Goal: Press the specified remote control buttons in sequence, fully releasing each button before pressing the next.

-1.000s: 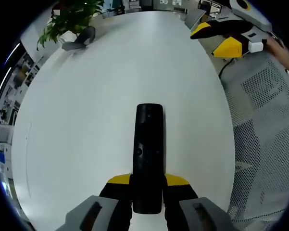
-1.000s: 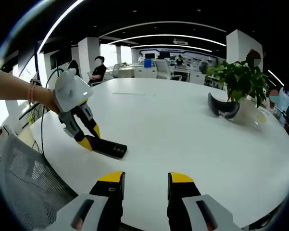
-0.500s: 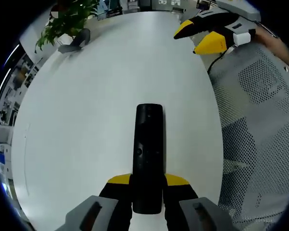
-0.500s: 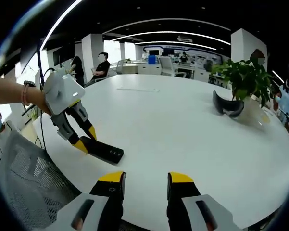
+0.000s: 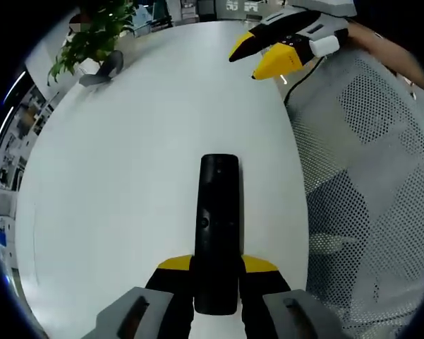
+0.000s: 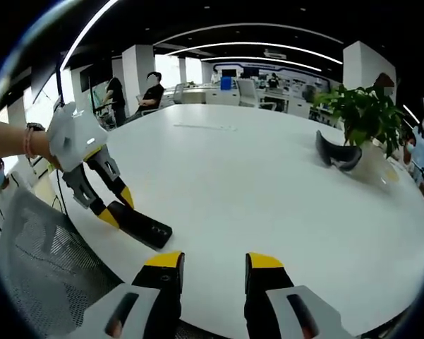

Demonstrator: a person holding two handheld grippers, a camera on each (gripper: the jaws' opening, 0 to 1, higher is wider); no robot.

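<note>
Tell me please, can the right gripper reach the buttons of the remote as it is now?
Probably yes. The right gripper is open and holds nothing. The remote, held at one end by the left gripper, lies face up on the white table, with bare tabletop between them.

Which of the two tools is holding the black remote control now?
The left tool: its jaws are shut on the near end of the remote control. The right tool is open with nothing between its jaws.
</note>
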